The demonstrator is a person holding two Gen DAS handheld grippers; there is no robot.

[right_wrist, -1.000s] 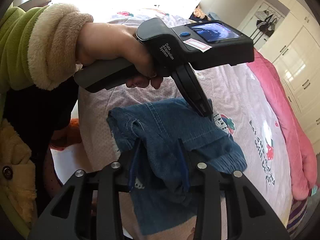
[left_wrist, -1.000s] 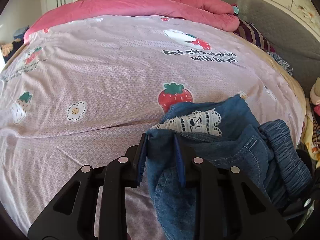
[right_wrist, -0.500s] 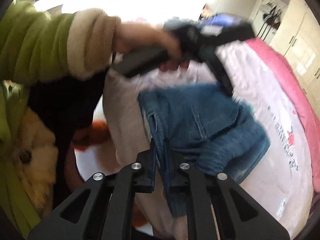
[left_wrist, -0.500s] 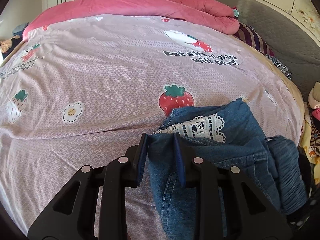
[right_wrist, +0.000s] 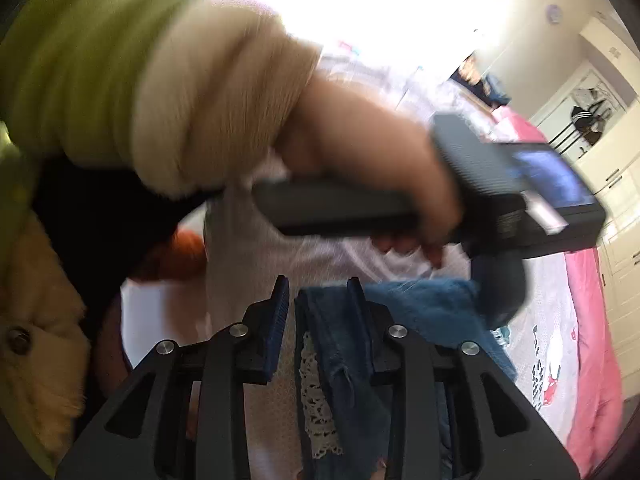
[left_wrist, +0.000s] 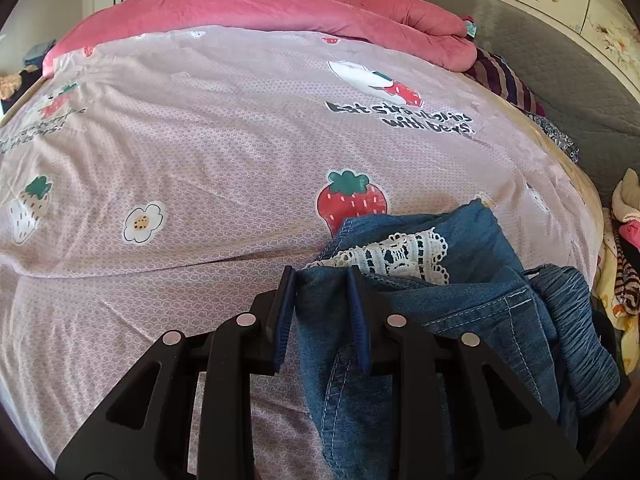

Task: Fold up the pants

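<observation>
Left claw (left_wrist: 322, 310), seen at the bottom centre of its own view, is clenched on a fold of the denim pants (left_wrist: 460, 312), with the blue pads pressing the cloth from both sides. From there the pants spread toward the lower right of that frame, bunched in a heap on the bed sheet (left_wrist: 208, 152), a pinkish sheet printed with strawberries, flowers and a line of text. A strip of white lace trim (left_wrist: 400, 254) lies across the denim just above the claw. Along the top of the frame a pink quilt (left_wrist: 280, 12) is rolled up, and a grey blanket (left_wrist: 560, 64) sits at the upper right. In the right wrist view, which is blurred, the right claw (right_wrist: 320, 304) is at the lower centre with its jaws opening; a fold of the pants (right_wrist: 340, 360) hangs between them, lying against the right-hand pad while a gap shows beside the left-hand pad. Above it, across the middle of the frame, the person's left hand (right_wrist: 360, 160) grips the black handle of the other tool, the arm in a green sleeve (right_wrist: 80, 60) with a cream fleece cuff.
</observation>
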